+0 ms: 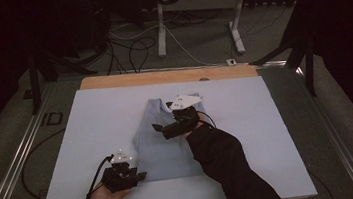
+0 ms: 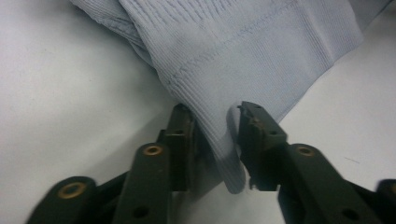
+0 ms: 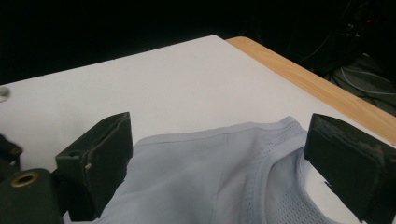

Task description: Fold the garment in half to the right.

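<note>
Between both tongs on the white desk (image 1: 93, 139), a pale blue tank top (image 1: 163, 151).
Left tongs (image 2: 215, 140) parted around its ribbed hem corner, not yet clamped; right tongs (image 3: 219, 158) spread wide over its shoulder strap.

Black sleeves on both forearms. Left hand-held gripper (image 1: 140, 175): black, brass-coloured rivets, black cable, grey plate. Right hand-held gripper (image 1: 158, 127): black, blocky jaws, white-dotted grey plate.

Ribbed light-blue cloth top (image 1: 161, 141) on matt white sheet (image 1: 93, 139) over wooden table (image 1: 162, 76).
</note>
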Demonstrator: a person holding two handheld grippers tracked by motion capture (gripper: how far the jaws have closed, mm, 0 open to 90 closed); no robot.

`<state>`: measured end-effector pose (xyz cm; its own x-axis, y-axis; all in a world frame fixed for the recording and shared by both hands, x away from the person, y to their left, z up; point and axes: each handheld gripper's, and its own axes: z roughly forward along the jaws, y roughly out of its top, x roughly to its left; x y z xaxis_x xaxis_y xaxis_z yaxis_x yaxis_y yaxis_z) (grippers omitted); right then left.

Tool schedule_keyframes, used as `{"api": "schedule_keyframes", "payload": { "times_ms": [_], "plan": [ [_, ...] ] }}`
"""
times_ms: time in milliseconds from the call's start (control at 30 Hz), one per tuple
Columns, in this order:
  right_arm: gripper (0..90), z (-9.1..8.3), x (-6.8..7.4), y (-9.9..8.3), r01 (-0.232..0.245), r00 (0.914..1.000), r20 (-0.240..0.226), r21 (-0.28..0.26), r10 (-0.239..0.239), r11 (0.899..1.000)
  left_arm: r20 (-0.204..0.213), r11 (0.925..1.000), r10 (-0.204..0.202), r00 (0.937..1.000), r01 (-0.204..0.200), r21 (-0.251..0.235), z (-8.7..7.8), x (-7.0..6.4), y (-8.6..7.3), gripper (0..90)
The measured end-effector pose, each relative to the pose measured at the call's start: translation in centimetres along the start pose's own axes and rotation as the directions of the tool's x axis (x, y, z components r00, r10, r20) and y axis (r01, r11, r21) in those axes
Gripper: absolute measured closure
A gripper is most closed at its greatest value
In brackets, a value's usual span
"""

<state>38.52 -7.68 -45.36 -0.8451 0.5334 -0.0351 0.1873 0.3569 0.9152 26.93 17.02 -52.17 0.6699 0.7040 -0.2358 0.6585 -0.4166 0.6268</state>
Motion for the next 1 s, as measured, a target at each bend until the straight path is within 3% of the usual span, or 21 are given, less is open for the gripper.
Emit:
{"api": "schedule_keyframes", "payload": {
  "times_ms": [167,333,467,733,767,933,1000],
  "plan": [
    [7.9,1.7,-1.0,0.2,-0.020,0.9998,0.006,0.025,0.020,0.999,0.013,0.9999,-0.009,0.9999,0.009,-0.010,-0.1,-0.1,0.1,84.8],
    [7.9,3.0,-1.7,0.5,-0.043,0.9991,0.005,0.050,0.043,0.998,0.028,0.9998,0.006,0.9996,-0.006,-0.019,-0.2,-0.3,0.1,85.6],
    [8.0,4.9,-2.6,0.8,-0.065,0.9978,0.018,0.084,0.063,0.994,0.061,0.9991,-0.026,0.9978,0.028,-0.032,-0.2,0.2,0.1,86.1],
    [7.9,7.5,-3.9,1.6,-0.116,0.9931,0.030,0.109,0.113,0.987,0.064,0.9987,-0.031,0.9975,0.033,-0.039,-0.2,0.2,0.1,86.1],
    [7.9,8.5,-4.4,1.7,-0.131,0.9911,0.041,0.121,0.127,0.984,0.064,0.9987,-0.031,0.9975,0.034,-0.039,-0.1,0.2,0.2,86.1],
    [7.9,10.2,-5.1,1.6,-0.142,0.9893,0.054,0.139,0.136,0.980,0.062,0.9981,-0.036,0.9974,0.039,-0.048,-0.2,0.3,0.1,86.1],
    [7.9,11.2,-5.6,1.6,-0.144,0.9883,0.074,0.172,0.133,0.974,0.064,0.9977,-0.043,0.9970,0.046,-0.049,-0.1,0.3,0.1,86.2]
  ]
}}
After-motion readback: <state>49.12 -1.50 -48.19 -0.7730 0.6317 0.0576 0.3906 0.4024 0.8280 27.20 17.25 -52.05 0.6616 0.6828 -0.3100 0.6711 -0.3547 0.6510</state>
